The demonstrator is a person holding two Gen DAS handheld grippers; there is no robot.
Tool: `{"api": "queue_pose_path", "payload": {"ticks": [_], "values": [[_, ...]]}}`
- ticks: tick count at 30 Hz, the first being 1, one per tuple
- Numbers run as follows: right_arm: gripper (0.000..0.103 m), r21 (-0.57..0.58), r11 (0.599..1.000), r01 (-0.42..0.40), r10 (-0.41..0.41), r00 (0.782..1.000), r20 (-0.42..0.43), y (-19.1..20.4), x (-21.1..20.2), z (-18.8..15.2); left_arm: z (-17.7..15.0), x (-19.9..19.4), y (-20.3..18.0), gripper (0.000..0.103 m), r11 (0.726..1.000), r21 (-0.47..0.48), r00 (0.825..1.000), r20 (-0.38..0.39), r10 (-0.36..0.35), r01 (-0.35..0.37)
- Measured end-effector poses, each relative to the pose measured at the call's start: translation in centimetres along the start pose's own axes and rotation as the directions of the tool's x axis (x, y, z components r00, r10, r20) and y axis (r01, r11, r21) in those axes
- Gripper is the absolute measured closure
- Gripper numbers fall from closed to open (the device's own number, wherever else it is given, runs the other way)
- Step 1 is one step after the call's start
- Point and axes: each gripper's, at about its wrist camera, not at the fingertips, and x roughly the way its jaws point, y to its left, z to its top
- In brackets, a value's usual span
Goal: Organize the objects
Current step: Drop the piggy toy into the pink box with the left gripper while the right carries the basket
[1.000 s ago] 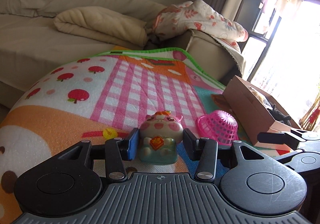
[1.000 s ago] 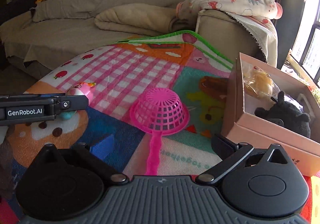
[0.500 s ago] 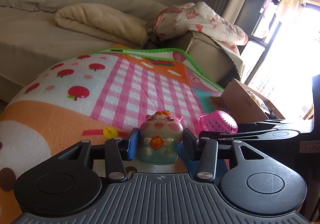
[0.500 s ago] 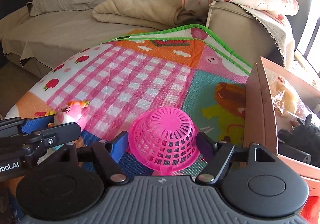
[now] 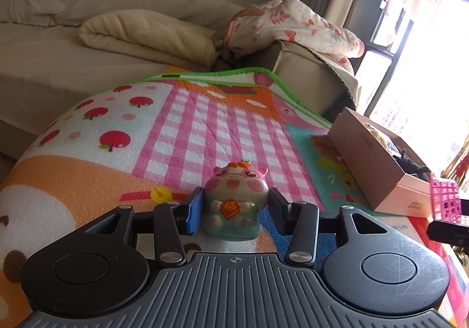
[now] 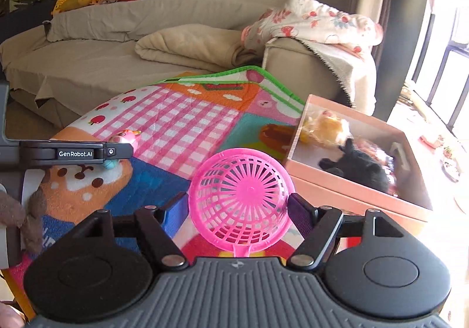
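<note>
Right gripper has lifted the strainer off the mat — clamped; left gripper still clasps the pig, arm reading "GenRobot.AI".

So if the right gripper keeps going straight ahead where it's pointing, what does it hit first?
Probably the pink box. The right gripper holds the pink strainer, and the box's near wall lies just ahead and slightly right, though depth is hard to judge.

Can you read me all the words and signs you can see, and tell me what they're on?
"GenRobot.AI": white letters on the side of the left gripper, seen from the right wrist camera.
One gold character on a red diamond sign on the pig toy: too blurred to read for sure.
Small dark print on the pink box end: too small to read.
The pink strainer in the right gripper has no writing.
</note>
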Motion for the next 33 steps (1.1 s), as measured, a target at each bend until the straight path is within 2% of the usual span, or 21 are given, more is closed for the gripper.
{"api": "queue_pose_path", "payload": {"ticks": [2,5,8,11,16,18,20,24,28,30,33], "values": [[0.029,0.049,0.998,0.045,-0.047,0.998,0.050,-2.3,-2.6,-0.8,0.1,-0.1,-1.0,0.053,0.999,0.034,1.000,-0.014,0.003,-0.003],[0.029,0.148,0.986,0.080,-0.097,0.989,0.112,-5.7,-5.3,-1.8,1.0,-0.2,-3.4,0.054,0.996,0.055,0.997,-0.029,-0.072,0.074],[0.029,0.228,0.969,0.097,-0.131,0.982,0.136,-8.2,-6.1,-2.7,2.6,-0.2,-8.2,0.054,0.979,0.154,0.991,-0.012,-0.132,0.132],[0.029,0.283,0.956,0.083,-0.128,0.982,0.141,-9.7,-5.7,-3.9,4.6,0.5,-13.1,0.054,0.953,0.199,0.974,-0.025,-0.226,0.227],[0.030,0.316,0.947,0.063,-0.117,0.981,0.153,-10.8,-5.1,-5.0,5.8,3.2,-20.5,0.053,0.909,0.259,0.941,0.001,-0.338,0.326],[0.032,0.330,0.942,0.055,-0.111,0.982,0.152,-11.3,-5.0,-5.3,5.5,4.8,-22.2,0.053,0.909,0.258,0.939,0.010,-0.343,0.329],[0.034,0.341,0.938,0.054,-0.111,0.983,0.149,-11.7,-4.8,-5.7,4.7,7.0,-23.3,0.052,0.914,0.240,0.943,-0.015,-0.333,0.327],[0.039,0.365,0.929,0.055,-0.106,0.987,0.121,-12.7,-3.9,-6.4,2.8,9.6,-24.3,0.051,0.928,0.283,0.970,-0.072,-0.231,0.243],[0.041,0.377,0.925,0.052,-0.097,0.990,0.102,-13.2,-3.0,-6.9,2.1,9.1,-24.7,0.052,0.886,0.429,0.985,-0.087,-0.150,0.173],[0.041,0.379,0.924,0.051,-0.094,0.991,0.097,-13.0,-2.6,-7.0,2.2,8.2,-24.1,0.052,0.879,0.440,0.983,-0.080,-0.164,0.182],[0.041,0.371,0.928,0.046,-0.090,0.991,0.102,-12.5,-2.7,-6.8,2.8,6.1,-22.8,0.052,0.894,0.399,0.977,-0.017,-0.214,0.203]]}}
